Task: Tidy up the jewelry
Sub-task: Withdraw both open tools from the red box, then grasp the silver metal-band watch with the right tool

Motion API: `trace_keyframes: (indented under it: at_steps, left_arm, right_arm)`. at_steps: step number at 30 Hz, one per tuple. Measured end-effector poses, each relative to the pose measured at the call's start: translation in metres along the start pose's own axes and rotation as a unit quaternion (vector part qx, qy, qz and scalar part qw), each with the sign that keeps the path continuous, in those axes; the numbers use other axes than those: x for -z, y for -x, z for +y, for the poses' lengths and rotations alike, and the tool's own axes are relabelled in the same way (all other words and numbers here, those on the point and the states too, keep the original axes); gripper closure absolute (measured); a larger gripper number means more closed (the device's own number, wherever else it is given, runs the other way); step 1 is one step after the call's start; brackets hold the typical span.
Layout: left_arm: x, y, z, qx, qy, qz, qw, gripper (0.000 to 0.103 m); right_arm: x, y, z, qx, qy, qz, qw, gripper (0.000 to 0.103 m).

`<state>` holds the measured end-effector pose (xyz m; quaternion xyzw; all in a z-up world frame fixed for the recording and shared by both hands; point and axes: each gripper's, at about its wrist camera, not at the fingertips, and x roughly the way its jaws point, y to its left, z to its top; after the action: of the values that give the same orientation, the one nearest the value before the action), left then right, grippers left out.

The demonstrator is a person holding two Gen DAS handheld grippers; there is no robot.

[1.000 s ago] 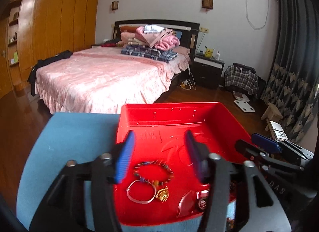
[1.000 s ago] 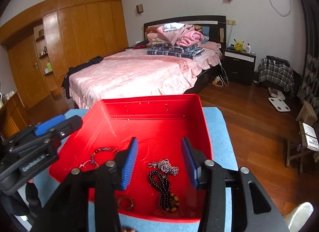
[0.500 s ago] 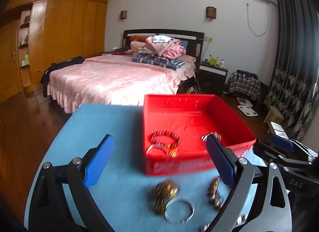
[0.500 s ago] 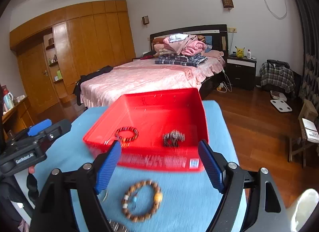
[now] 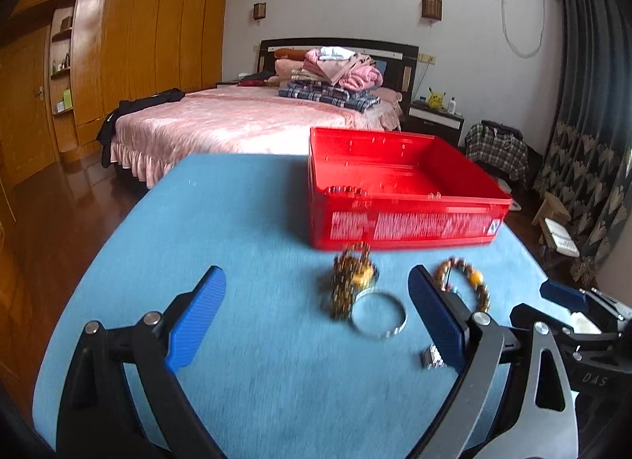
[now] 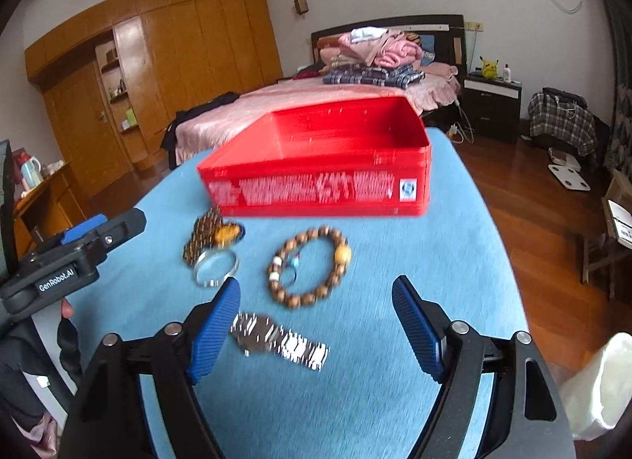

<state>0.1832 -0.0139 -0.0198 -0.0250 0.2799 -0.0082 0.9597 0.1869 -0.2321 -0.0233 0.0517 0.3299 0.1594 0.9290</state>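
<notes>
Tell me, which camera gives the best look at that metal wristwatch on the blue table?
The right wrist view. There the wristwatch lies whole, face and link band, between the open right tool. The left wrist view shows only a bit of its band, hidden behind the left tool.

Black tool (image 5: 316, 313) frames, ribbed blue pads (image 6: 215, 330), silver screws.

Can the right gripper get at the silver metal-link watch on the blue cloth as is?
Probably yes. The right gripper has its jaws wide open, and the silver metal-link watch lies flat on the blue cloth just below the gap, nothing over it. The wooden bead bracelet sits clear beyond it.
</notes>
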Motion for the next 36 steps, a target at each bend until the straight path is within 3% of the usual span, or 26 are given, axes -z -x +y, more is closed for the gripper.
trace_keyframes:
  at_steps: [9,16,24,31,36]
  left_arm:
    - [0.023,0.002,-0.002,-0.01,-0.018,0.018,0.9996,0.012]
    - [0.032,0.005,-0.001,-0.011,-0.015,0.026,0.9995,0.012]
    - [0.036,0.006,0.001,-0.011,-0.014,0.03,0.9994,0.012]
    - [0.036,0.006,0.005,-0.017,-0.008,0.03,0.9994,0.012]
    - [0.036,0.005,0.009,-0.019,-0.005,0.032,0.9993,0.012]
  right_arm:
    - [0.016,-0.007,0.004,-0.013,0.004,0.024,1.0,0.045]
    - [0.022,-0.014,0.005,-0.023,0.006,0.053,0.998,0.054]
    - [0.032,-0.006,0.013,-0.036,0.011,0.068,0.997,0.056]
    - [0.04,0.006,0.024,-0.094,0.004,0.088,0.992,0.057]
    - [0.036,0.003,0.031,-0.06,0.032,0.078,0.995,0.057]
